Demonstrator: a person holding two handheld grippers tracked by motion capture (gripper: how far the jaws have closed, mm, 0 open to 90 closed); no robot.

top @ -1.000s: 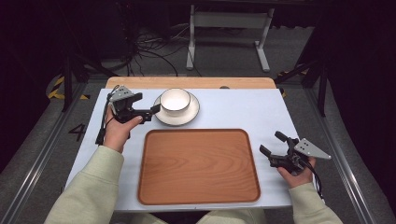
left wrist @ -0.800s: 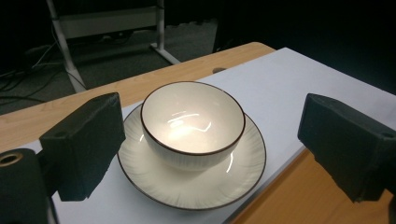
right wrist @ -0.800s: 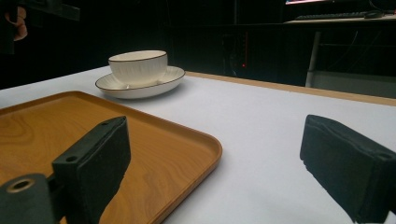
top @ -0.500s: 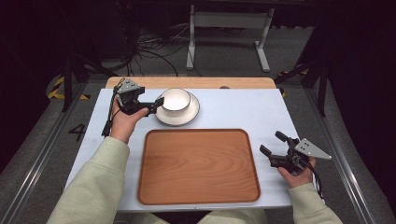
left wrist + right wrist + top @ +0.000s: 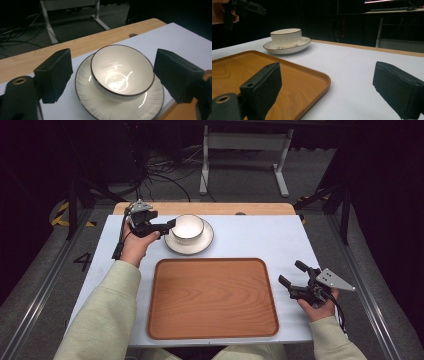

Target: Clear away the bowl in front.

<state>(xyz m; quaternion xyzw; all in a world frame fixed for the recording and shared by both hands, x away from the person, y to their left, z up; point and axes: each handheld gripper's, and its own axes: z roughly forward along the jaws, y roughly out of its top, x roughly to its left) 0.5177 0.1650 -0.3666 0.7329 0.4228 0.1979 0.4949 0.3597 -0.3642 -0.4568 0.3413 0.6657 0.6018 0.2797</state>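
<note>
Your table [image 5: 250,232] is the biggest thing here, a pale blue-white top with a strip of light wood along its far edge at twelve o'clock. Next in size is the wooden tray [image 5: 212,297], lying flat at the centre and toward six o'clock, with nothing on it. In the right gripper view its rounded corner [image 5: 322,80] sits just ahead of the left-hand jaw.

The saucer [image 5: 200,246] lies at about eleven o'clock from the tray, just beyond the tray's far edge and apart from it. The bowl [image 5: 188,227] stands upright in the saucer, cream-white with a thin dark rim. In the left gripper view the bowl [image 5: 122,72] sits between your two black jaws, with nothing in it but reflected light.

Your left gripper [image 5: 169,225] is at nine o'clock from the bowl, held level, its tips right at the bowl's near-left rim. Its jaws stand wide but have just been closing a little; the bowl is framed between them, and the pads do not press on it.

Your right gripper [image 5: 291,274] rests at three o'clock from the tray, just off its right edge, pointing toward the tray. Its jaws are spread wide and hold nothing.
</note>
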